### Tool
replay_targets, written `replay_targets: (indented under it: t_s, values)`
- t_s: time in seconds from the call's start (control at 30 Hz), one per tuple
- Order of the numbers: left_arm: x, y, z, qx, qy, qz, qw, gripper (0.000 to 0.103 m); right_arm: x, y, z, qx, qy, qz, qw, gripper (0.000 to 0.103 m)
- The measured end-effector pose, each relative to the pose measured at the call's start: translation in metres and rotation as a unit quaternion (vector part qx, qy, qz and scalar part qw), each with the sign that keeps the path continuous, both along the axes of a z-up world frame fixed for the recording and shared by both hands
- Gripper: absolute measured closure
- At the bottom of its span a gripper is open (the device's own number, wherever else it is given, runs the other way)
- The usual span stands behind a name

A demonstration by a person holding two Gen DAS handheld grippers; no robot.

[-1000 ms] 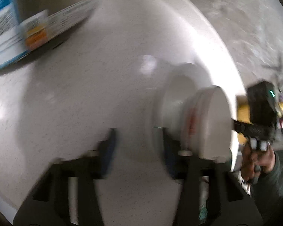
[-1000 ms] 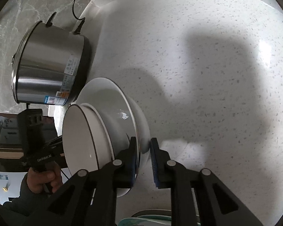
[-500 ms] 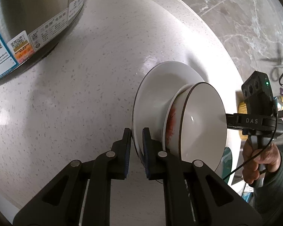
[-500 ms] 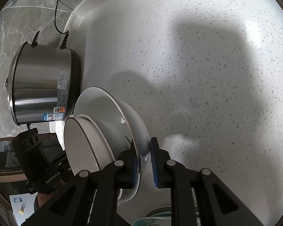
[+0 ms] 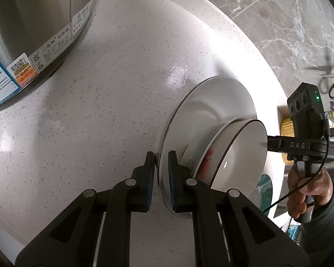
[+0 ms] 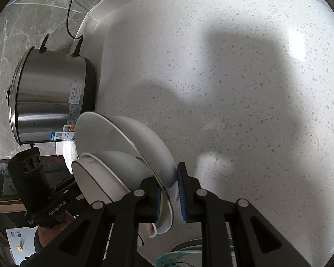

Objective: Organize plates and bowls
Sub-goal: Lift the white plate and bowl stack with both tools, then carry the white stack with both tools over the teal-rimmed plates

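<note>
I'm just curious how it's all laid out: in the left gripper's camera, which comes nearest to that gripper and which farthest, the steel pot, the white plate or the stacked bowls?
1. White plate: clamped by its rim in the left gripper.
2. Stacked bowls: on the plate, just right.
3. Steel pot: far upper left.

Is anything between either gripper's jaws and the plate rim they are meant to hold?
Nothing visible. The left gripper and right gripper each clamp the rim of the white plate directly; the stacked bowls sit further in, clear of both.

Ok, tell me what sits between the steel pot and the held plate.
Nothing: bare speckled counter separates steel pot and plate, clearest in the left wrist view.
</note>
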State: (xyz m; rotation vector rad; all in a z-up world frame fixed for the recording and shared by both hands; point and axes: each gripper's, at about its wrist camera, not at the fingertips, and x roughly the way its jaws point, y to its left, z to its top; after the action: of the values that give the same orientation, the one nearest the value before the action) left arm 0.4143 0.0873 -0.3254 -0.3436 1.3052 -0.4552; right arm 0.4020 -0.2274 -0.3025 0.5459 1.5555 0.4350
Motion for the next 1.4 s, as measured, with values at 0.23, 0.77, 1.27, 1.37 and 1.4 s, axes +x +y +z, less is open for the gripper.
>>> replay_targets:
  t_s: [0.23,0.77,1.27,1.37,1.4]
  values:
    - [0.003,0.001,-0.012,-0.013,0.006,0.009,0.9999,0.095,0.005,0.002,-0.002,-0.009,-0.009,0.009,1.000,0.086]
    - [-0.005,0.001,-0.014,-0.002,0.001,-0.010,0.9999,0.092,-0.014,0.005,-0.001,-0.020,-0.017,0.044,0.999,0.082]
    - [-0.014,-0.018,-0.024,0.008,-0.001,-0.006,0.9999,0.087,-0.037,0.018,-0.013,-0.034,-0.025,-0.004,0.999,0.086]
    - [-0.013,-0.015,-0.026,-0.007,0.001,0.001,1.0000,0.086,-0.040,0.029,-0.007,-0.071,-0.058,0.032,0.995,0.086]
    - [-0.013,-0.015,-0.027,-0.012,0.003,0.003,0.9999,0.085,-0.040,0.030,-0.007,-0.072,-0.059,0.037,0.995,0.085]
